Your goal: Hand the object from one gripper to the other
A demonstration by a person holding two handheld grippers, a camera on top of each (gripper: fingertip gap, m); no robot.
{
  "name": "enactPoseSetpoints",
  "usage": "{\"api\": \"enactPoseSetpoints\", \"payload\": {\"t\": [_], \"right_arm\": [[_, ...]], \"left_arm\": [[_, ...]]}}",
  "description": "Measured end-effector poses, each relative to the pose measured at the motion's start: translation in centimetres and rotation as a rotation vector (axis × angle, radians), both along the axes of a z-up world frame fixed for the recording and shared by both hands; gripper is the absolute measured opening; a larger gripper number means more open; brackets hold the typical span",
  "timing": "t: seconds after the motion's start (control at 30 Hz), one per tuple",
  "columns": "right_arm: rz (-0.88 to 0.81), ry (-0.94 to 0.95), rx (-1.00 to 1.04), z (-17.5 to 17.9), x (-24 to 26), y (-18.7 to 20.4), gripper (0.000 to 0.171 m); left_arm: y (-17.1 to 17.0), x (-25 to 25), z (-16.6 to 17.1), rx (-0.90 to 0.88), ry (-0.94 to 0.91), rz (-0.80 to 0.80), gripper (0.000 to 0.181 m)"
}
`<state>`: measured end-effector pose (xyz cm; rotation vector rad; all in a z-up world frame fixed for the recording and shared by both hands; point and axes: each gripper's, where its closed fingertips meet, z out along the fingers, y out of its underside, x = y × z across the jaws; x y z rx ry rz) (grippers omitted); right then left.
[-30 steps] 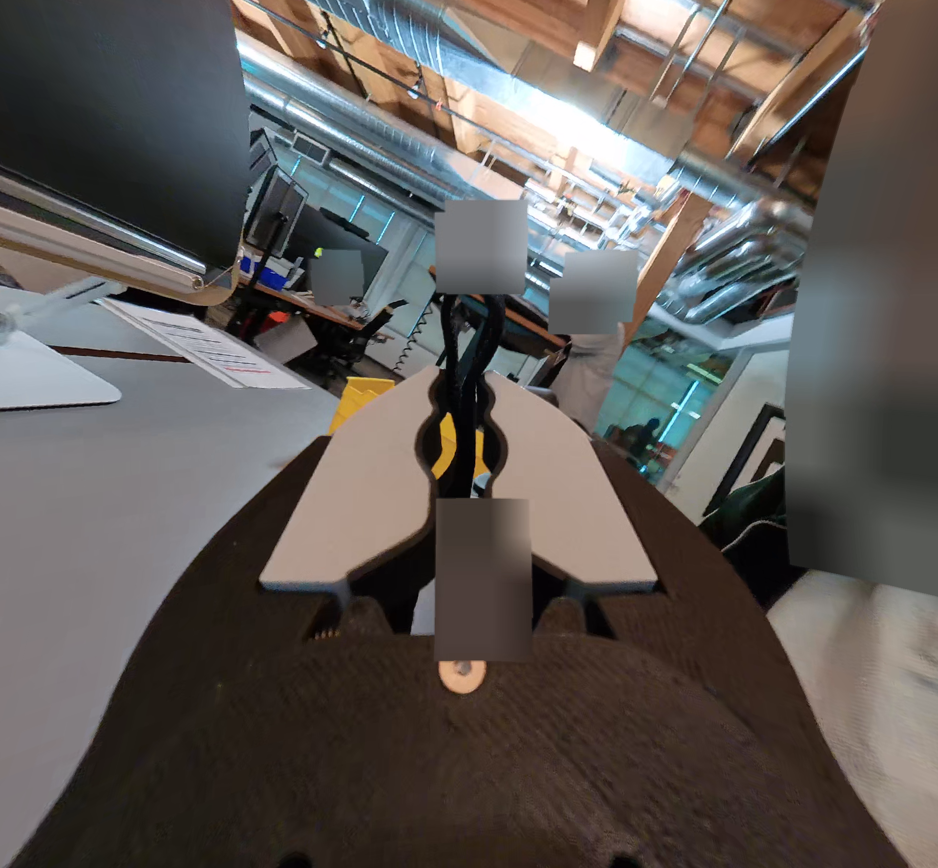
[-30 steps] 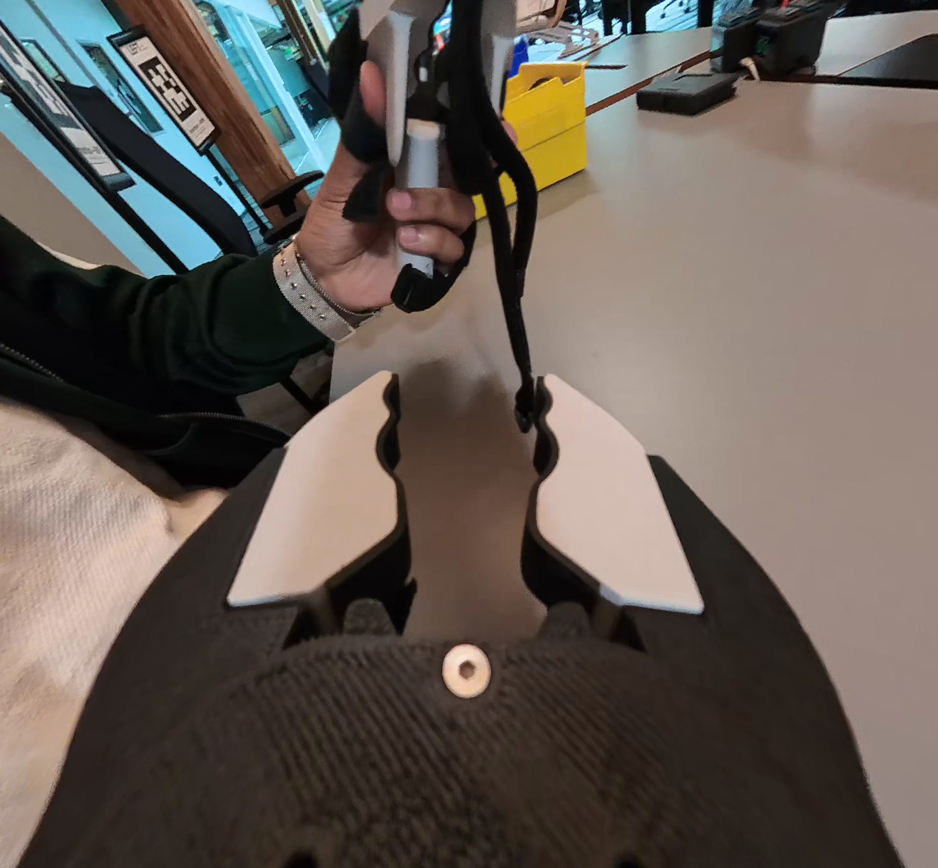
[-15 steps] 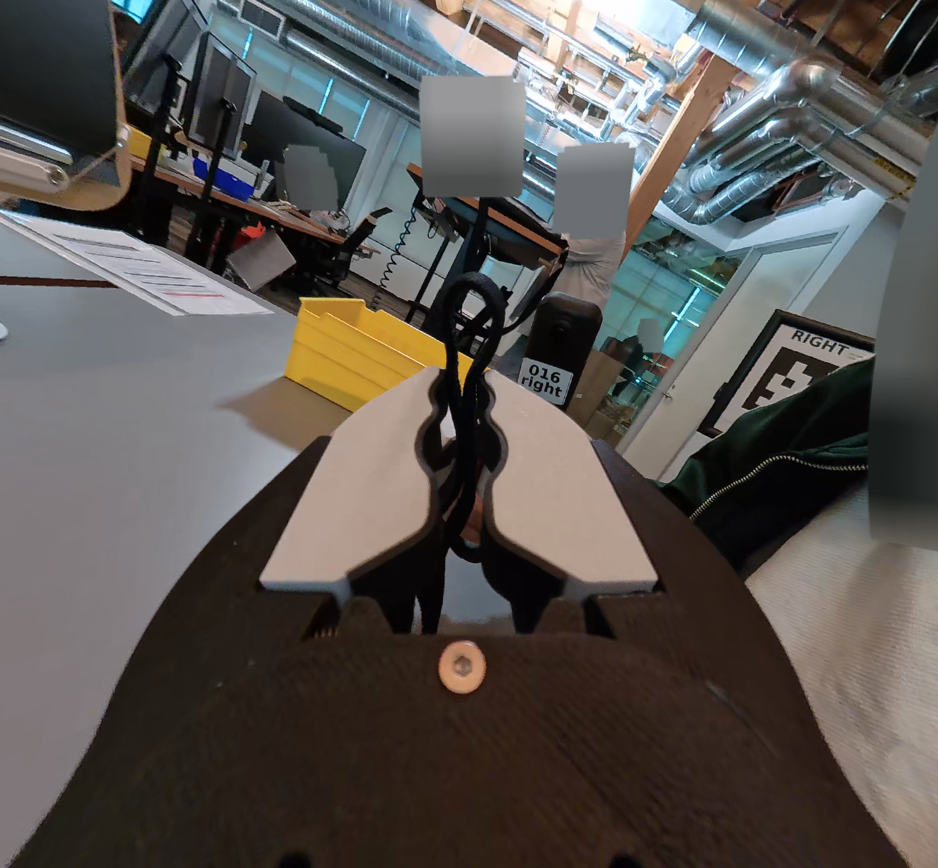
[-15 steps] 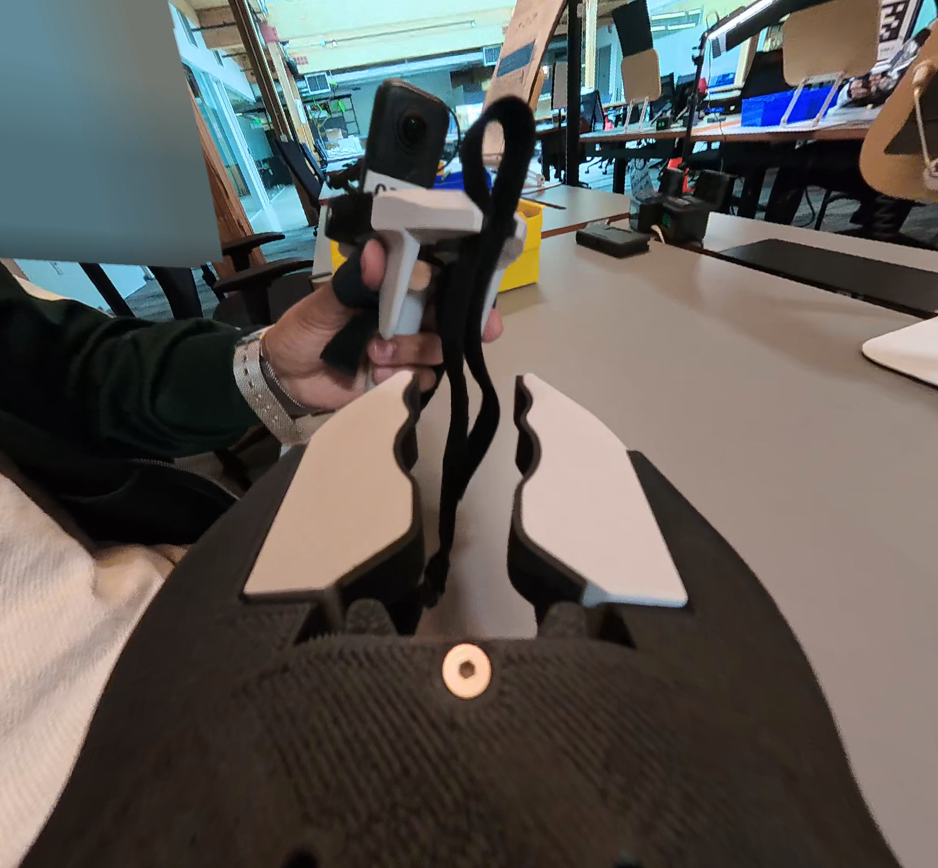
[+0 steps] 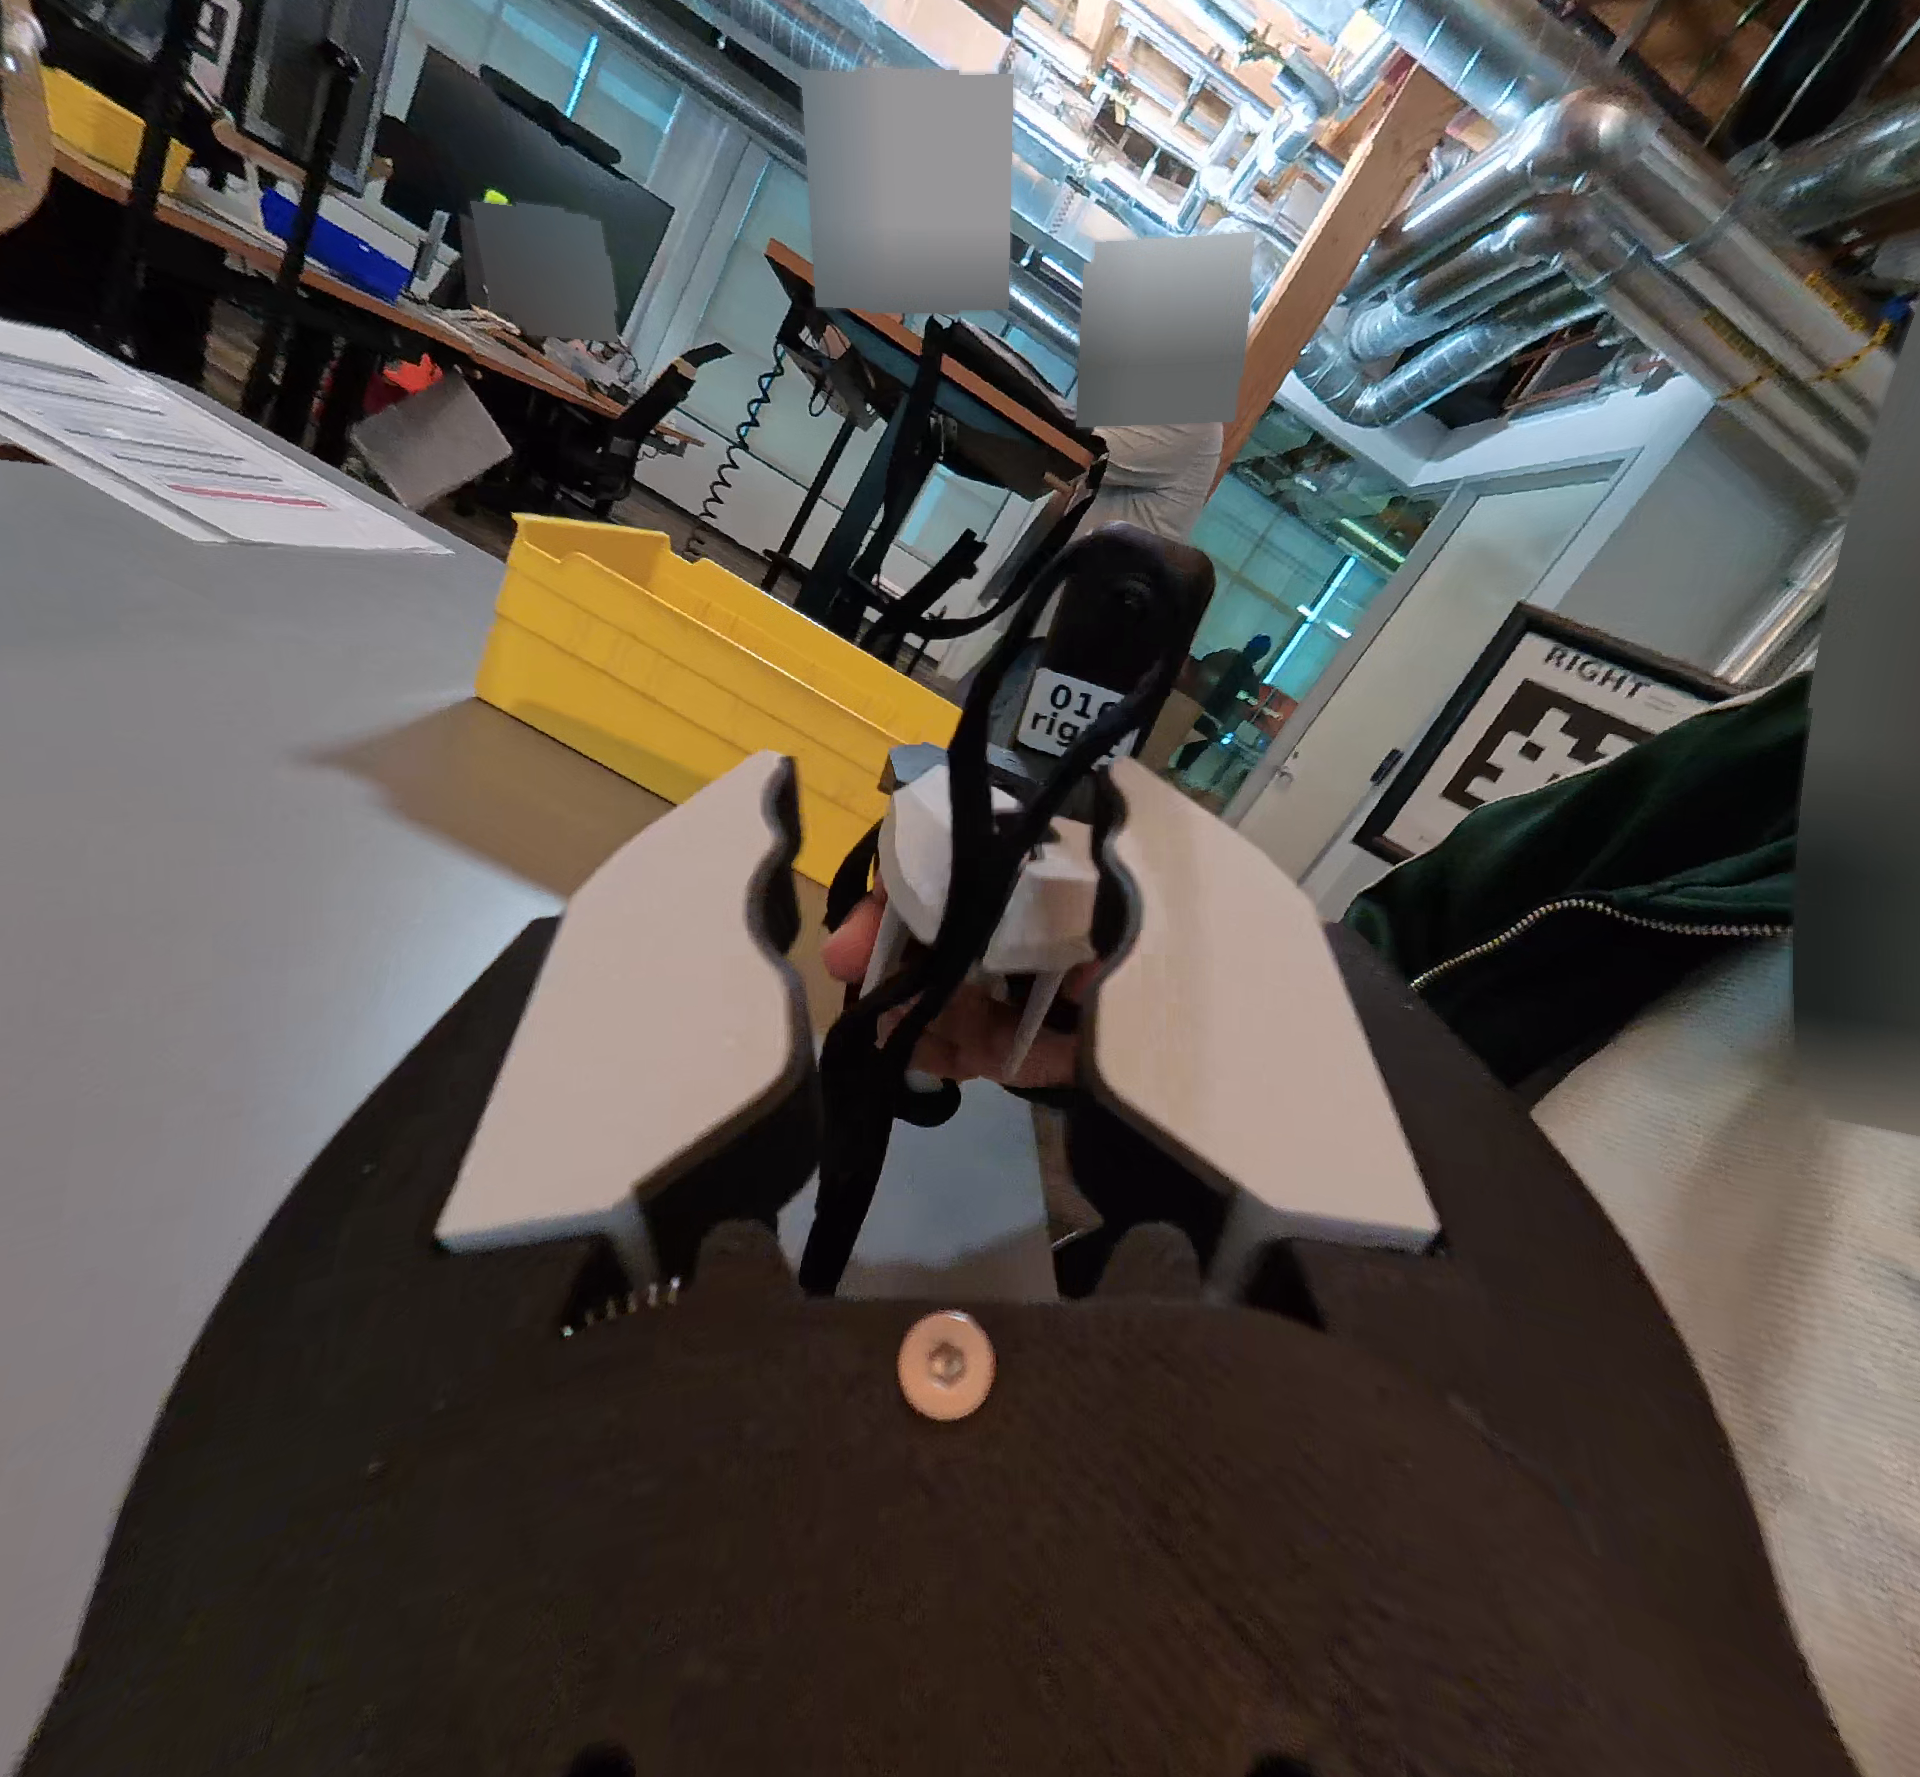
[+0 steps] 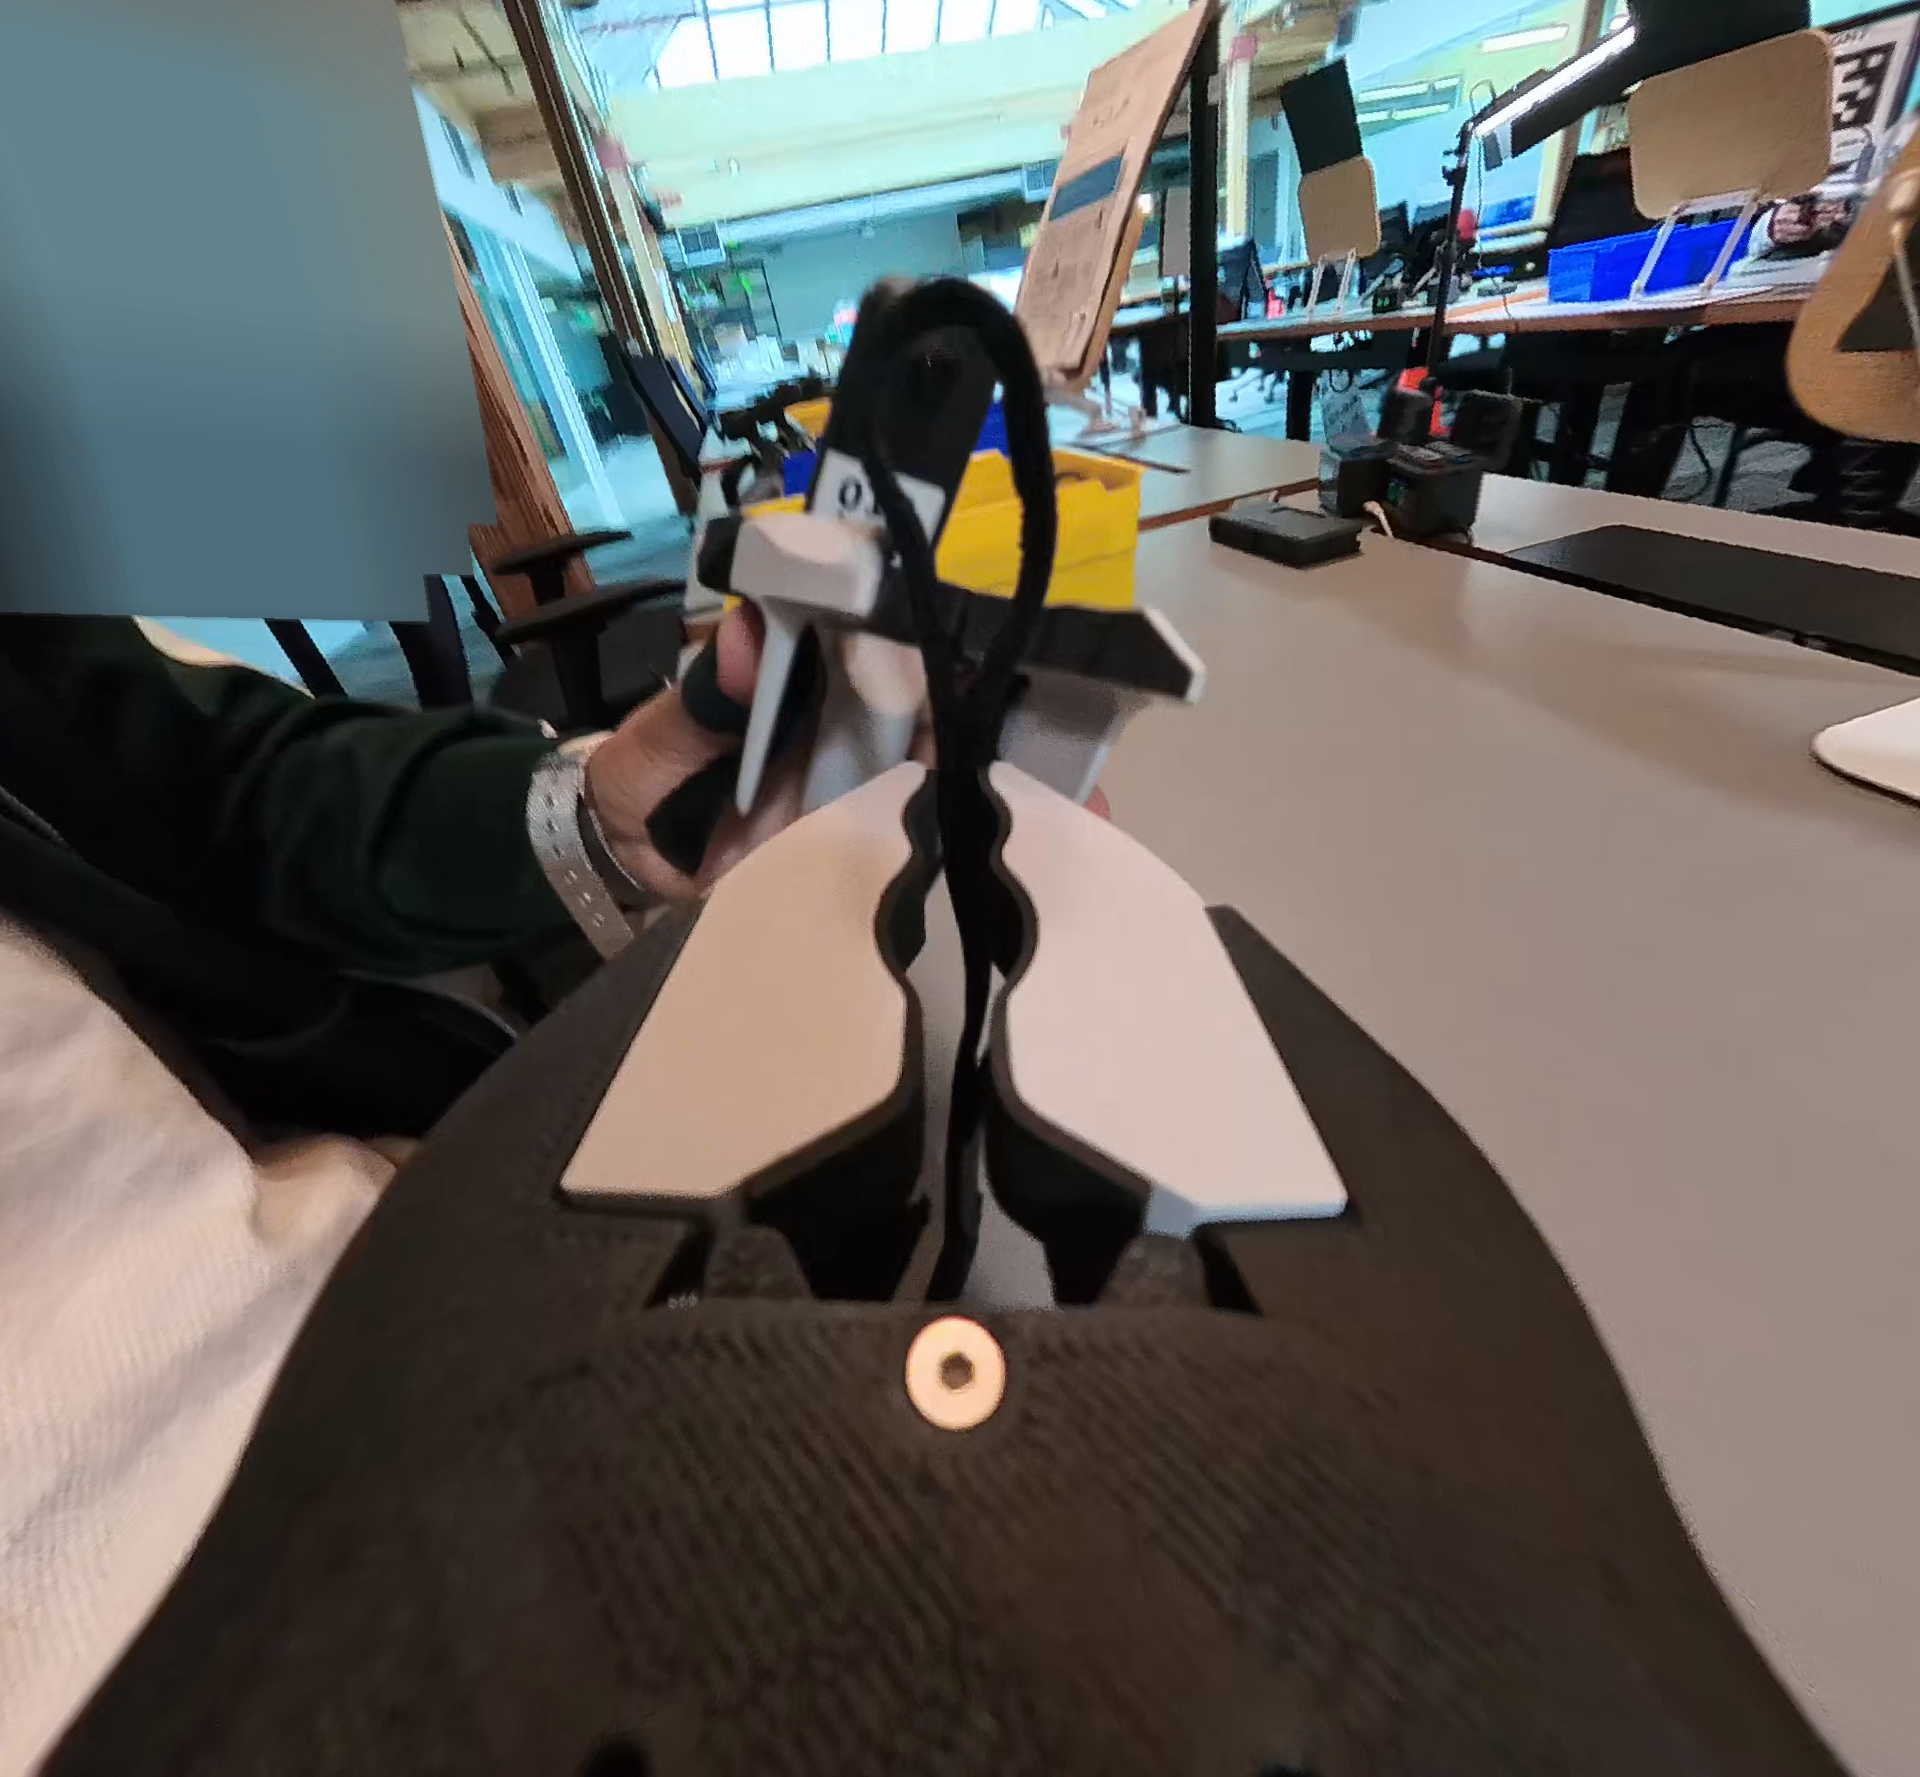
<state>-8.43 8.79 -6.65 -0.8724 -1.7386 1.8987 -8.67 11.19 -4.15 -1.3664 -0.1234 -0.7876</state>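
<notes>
The object is a black looped cord (image 6: pixel 1029 439). My right gripper (image 6: pixel 956 782) is shut on it, with the strands pinched between its white fingers and the loop standing above them. In the left wrist view the cord (image 5: pixel 852 1156) runs down between the fingers of my left gripper (image 5: pixel 945 777), which are spread wide and do not grip it. The right gripper (image 5: pixel 987 886) shows just ahead of them, closed on the cord. In the right wrist view the left gripper (image 6: pixel 966 605) stands close in front, open, held by a hand (image 6: pixel 644 782).
Both grippers are above a grey table (image 6: pixel 1507 844). A yellow bin (image 5: pixel 675 678) stands at its far edge, also in the right wrist view (image 6: pixel 1060 522). A printed sheet (image 5: pixel 156 449) lies far left. Black devices (image 6: pixel 1283 532) and a white stand base (image 6: pixel 1870 745) lie to the right. Only a small space, under 4 cm, lies between the two pairs of fingers.
The left gripper, shut on the cord before, has opened. The right gripper, open before, moved in around the hanging strands and has closed on them.
</notes>
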Motion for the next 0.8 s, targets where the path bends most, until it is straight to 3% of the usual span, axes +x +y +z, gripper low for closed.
{"api": "enactPoseSetpoints", "payload": {"t": [0.13,0.3,0.5,0.8], "right_arm": [[0.009,0.008,-0.191,1.7,0.1,1.8,0.006],[0.076,-0.011,-0.421,2.9,0.4,3.3,0.006],[0.189,-0.033,-0.458,3.1,1.1,2.1,0.006],[0.265,-0.067,-0.461,2.9,1.6,1.0,0.006]], "left_arm": [[0.2,0.1,-1.2,-0.022,-0.035,-0.052,0.065],[0.3,2.5,-3.2,-0.118,-0.041,-0.235,0.053],[0.7,3.7,-3.8,-0.106,-0.021,-0.262,0.055],[-0.5,4.8,-3.2,-0.068,-0.014,-0.372,0.011]]}}
